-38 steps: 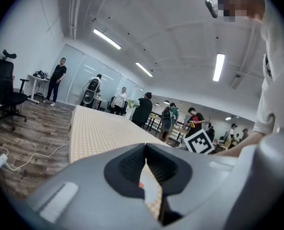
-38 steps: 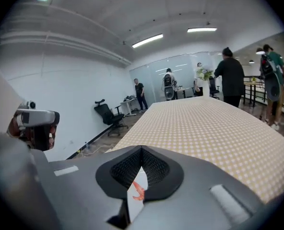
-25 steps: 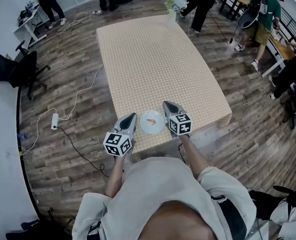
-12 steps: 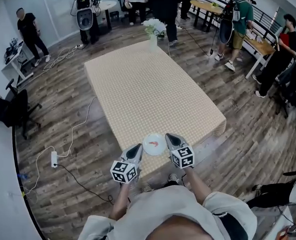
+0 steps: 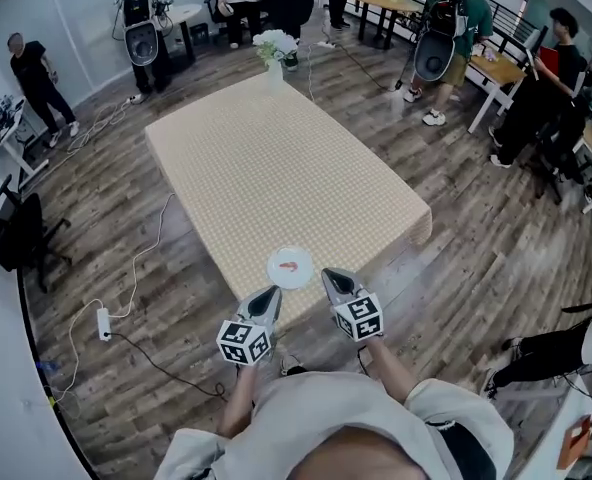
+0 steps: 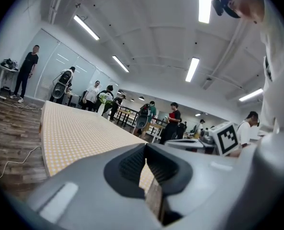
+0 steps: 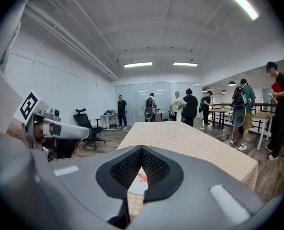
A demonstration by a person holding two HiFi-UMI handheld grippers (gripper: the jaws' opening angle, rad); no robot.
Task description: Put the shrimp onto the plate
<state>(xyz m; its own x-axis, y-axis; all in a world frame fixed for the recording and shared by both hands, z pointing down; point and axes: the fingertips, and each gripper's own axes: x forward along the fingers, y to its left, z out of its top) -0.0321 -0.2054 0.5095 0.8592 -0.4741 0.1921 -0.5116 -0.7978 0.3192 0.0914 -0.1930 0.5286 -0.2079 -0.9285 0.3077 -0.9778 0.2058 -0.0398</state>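
Note:
A small white plate [image 5: 290,268] sits on the checkered table [image 5: 276,158] near its front edge, with an orange shrimp [image 5: 290,265] lying on it. Both grippers hang in front of that edge, short of the plate and not touching it. My left gripper [image 5: 268,296] is below and left of the plate, jaws shut with nothing in them [image 6: 146,147]. My right gripper [image 5: 330,276] is below and right of it, also shut and empty [image 7: 141,150]. Through the thin slit of the right jaws I see the plate and the shrimp [image 7: 141,177].
A vase of white flowers [image 5: 274,53] stands at the table's far end. Several people stand around the room beyond it. On the wooden floor to the left lie a cable with a power strip [image 5: 103,320] and a black office chair [image 5: 16,233].
Both grippers have drawn back from either side of the plate to in front of the table edge. The head view has pulled back, showing more of the room.

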